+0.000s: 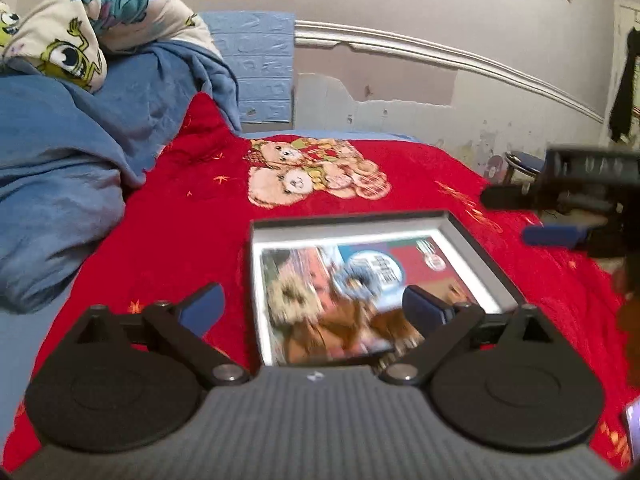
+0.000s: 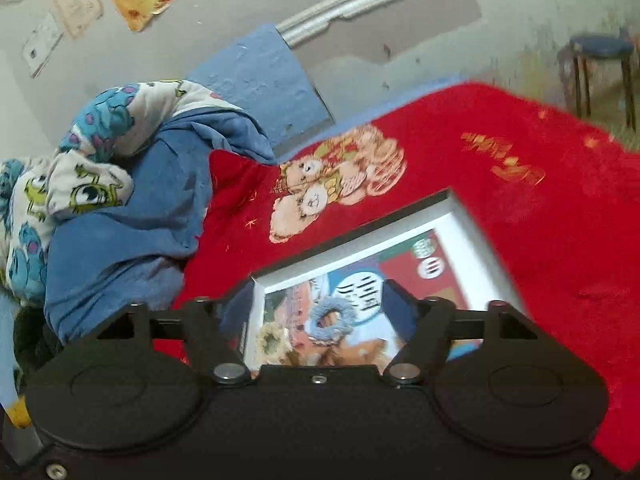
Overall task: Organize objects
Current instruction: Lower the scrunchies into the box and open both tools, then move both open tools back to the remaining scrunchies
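Note:
A shallow dark-framed box [image 1: 360,219] with a white inner wall [image 2: 460,216] lies on the red bear-print blanket [image 1: 180,220]. On its colourful printed bottom rest a fluffy blue ring [image 2: 332,316], a beige ring [image 2: 272,340] and a blurred brown piece [image 1: 340,328]. My left gripper [image 1: 312,306] hovers over the box's near left part, open, with nothing between its blue pads. My right gripper [image 2: 318,312] also stands open over the box and touches nothing. In the left wrist view the right gripper [image 1: 532,216] comes in from the right edge, fingers apart.
A crumpled blue quilt [image 1: 60,160] and a cartoon-print cover [image 1: 100,20] are heaped on the left of the bed. A blue foam panel [image 1: 260,60] and a chipped wall stand behind. A blue stool [image 2: 600,48] stands beyond the bed's far right edge.

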{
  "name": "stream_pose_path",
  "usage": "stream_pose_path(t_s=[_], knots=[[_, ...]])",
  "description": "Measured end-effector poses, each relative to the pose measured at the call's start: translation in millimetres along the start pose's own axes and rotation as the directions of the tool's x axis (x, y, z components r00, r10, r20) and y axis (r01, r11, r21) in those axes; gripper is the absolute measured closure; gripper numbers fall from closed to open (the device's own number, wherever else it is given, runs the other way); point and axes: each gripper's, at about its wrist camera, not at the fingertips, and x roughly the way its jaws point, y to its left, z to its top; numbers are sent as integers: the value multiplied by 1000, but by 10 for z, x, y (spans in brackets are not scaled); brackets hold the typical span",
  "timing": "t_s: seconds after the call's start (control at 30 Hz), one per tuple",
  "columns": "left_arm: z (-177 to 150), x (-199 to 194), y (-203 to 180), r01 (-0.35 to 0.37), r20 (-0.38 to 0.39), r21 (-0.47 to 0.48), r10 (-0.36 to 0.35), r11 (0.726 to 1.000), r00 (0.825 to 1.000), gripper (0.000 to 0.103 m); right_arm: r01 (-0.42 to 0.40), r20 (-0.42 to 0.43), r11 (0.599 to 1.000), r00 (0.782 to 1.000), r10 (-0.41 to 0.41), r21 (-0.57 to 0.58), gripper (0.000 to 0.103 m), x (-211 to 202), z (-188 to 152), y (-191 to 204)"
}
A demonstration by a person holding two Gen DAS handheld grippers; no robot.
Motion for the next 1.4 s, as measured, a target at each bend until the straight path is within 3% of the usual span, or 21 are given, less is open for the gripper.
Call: stream_pose_path(t_s=[0.13, 0.3, 0.43, 0.73, 0.9, 1.03, 1.17, 1.4], knots=[[-325, -191, -88, 95, 91, 15, -96, 995, 991, 3, 56, 70, 993, 996, -49, -103, 16, -400, -209, -117], [-397, 171, -160, 78, 70, -70, -73, 995, 995, 3, 133, 135, 987, 984, -120, -90, 15, -488, -557, -395], [-465, 413, -215, 86, 38, -91, -83, 992, 996, 4, 71, 45, 996, 997, -68, -53, 22, -231, -578, -569], [-665, 719, -455, 134, -38, -17, -134, 991, 990, 11, 25, -67, 996, 998, -20, 82, 29, 229, -723, -894], [-697, 786, -499, 121, -46, -28, -122, 992, 991, 18, 15, -102, 997, 995, -7, 79, 36, 312, -748, -937], [-714, 841, -510, 90, -68, -25, -91, 996, 994, 34, -21, -140, 997, 990, 32, 81, 37, 342, -779, -900], [-743, 928, -534, 52, -108, -8, -53, 999, 993, 80, -14, -150, 999, 989, 19, 37, 39, 345, -801, -815], [-736, 901, -608, 26, -103, 44, -22, 999, 994, 89, -25, -181, 1000, 983, 26, 5, 51, 414, -875, -753]])
